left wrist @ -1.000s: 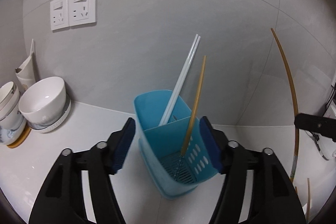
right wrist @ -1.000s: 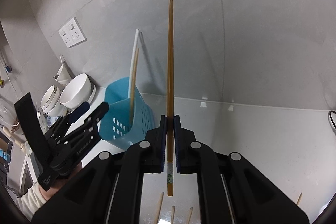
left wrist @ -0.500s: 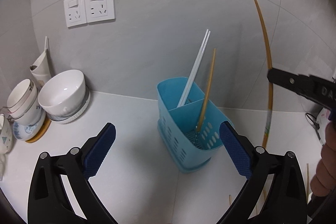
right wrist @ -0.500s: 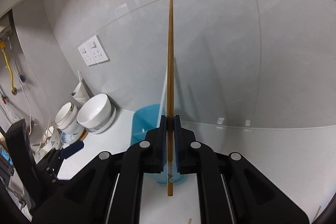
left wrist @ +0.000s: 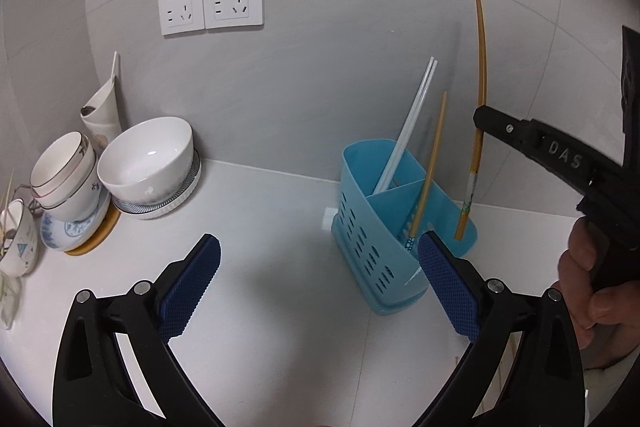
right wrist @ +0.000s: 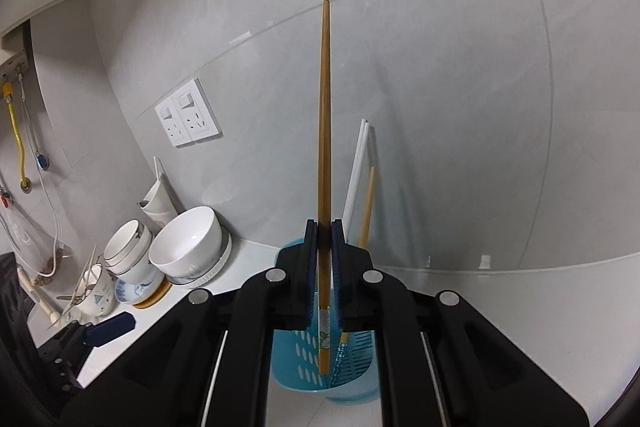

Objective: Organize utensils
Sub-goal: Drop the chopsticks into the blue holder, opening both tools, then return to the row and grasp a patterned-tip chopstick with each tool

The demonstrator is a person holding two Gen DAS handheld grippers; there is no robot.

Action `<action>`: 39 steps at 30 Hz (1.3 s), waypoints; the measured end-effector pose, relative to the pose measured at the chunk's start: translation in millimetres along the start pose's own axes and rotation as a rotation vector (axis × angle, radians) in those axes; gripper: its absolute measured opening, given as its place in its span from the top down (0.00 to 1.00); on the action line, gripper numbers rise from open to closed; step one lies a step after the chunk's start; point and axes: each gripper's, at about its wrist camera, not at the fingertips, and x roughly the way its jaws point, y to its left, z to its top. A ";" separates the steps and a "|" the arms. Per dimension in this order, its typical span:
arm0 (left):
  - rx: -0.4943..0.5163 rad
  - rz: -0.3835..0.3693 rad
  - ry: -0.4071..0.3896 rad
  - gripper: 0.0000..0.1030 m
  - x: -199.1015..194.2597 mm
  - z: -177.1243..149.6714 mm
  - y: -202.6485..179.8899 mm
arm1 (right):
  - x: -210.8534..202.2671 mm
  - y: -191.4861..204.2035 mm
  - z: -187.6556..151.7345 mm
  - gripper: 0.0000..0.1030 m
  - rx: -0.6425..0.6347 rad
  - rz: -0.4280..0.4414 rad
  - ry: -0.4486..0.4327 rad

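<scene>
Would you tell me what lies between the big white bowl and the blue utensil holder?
Only bare white counter, between bowl and holder in the left wrist view.

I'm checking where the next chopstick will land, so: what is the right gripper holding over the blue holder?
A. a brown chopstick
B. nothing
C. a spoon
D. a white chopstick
A: the right gripper has its jaws shut on a brown chopstick, held upright with its lower tip above the blue holder, where white chopsticks already stand.
</scene>
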 end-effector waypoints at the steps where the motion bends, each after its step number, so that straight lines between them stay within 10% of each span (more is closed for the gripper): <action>1: -0.003 -0.001 0.003 0.06 1.2 0.0 0.9 | 2.8 0.2 -2.7 0.94 0.002 -0.006 0.000; 23: -0.051 0.006 0.048 0.06 30.5 1.2 11.3 | 39.0 -5.3 -39.0 0.91 -0.014 -0.062 0.115; 33: -0.048 -0.009 0.037 0.06 21.6 4.5 6.5 | 3.0 -9.1 -23.6 0.23 -0.039 -0.107 0.137; 39: -0.049 -0.021 0.057 0.06 16.8 2.9 0.0 | -16.1 -19.3 -25.8 0.09 -0.049 -0.166 0.189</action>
